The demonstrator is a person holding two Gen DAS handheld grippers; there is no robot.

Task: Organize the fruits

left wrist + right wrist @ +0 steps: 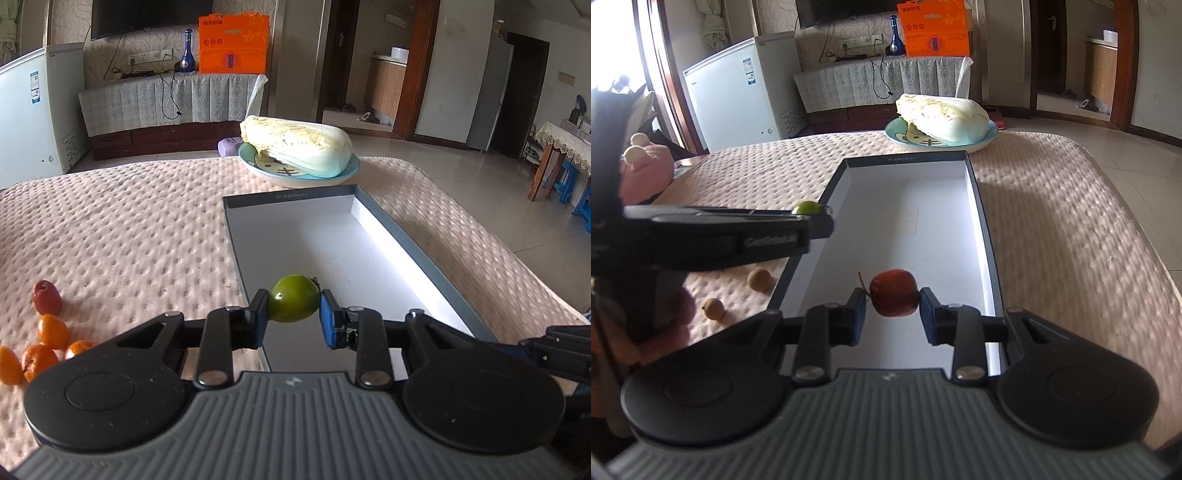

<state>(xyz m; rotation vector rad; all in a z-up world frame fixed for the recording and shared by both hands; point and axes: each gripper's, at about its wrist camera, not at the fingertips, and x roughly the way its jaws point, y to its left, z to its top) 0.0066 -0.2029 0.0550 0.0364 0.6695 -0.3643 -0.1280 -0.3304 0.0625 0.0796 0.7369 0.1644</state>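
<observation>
My left gripper [294, 312] is shut on a green fruit [294, 298] and holds it over the near left part of the grey-rimmed white tray [288, 197]. My right gripper [892, 308] is shut on a small red fruit [894, 292] with a stem, above the tray's near end [982, 229]. In the right wrist view the left gripper [812, 218] comes in from the left with the green fruit [807, 207] at the tray's left rim. A red fruit [47, 297] and several small oranges [53, 331] lie on the pink bedspread at the left.
A cabbage [299, 146] lies on a blue plate [351, 171] beyond the tray's far end. Two tan round fruits [759, 280] lie on the bedspread left of the tray. A pink plush toy [646, 168] sits at the left edge. The bedspread [122, 221] drops off to tiled floor on the right.
</observation>
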